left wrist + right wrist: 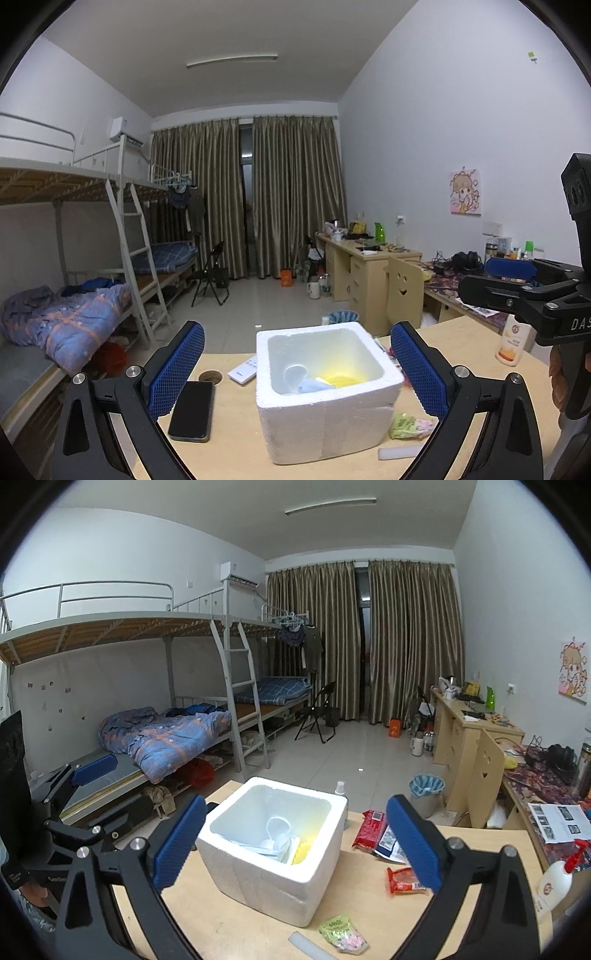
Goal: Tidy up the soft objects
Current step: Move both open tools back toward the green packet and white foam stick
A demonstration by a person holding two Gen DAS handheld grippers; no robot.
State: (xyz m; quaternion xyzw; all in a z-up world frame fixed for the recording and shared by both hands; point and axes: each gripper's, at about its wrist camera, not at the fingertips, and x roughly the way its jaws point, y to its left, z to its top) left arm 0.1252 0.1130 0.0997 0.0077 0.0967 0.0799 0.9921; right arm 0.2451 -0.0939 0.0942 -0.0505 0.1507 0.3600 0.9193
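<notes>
- A white foam box (325, 398) sits mid-worktop (229, 454), already holding a yellow item (341, 380), a pale blue piece (314, 387) and white plastic bits.
- The left gripper (297, 373) hangs over the box, jaws spread wide, nothing between them.
- The right gripper (295, 843) is likewise spread and empty, aimed at the same box.
- Left to sort, by the look of it: a green packet (341, 932) just in front of the box, red packets (373, 829) and a small red pack (404, 880) to its right.
- A phone (192, 410) and a remote (243, 371) lie to the box's left; a lotion bottle (513, 341) stands at the far right edge.
- Judged from this, the task is partly done.
</notes>
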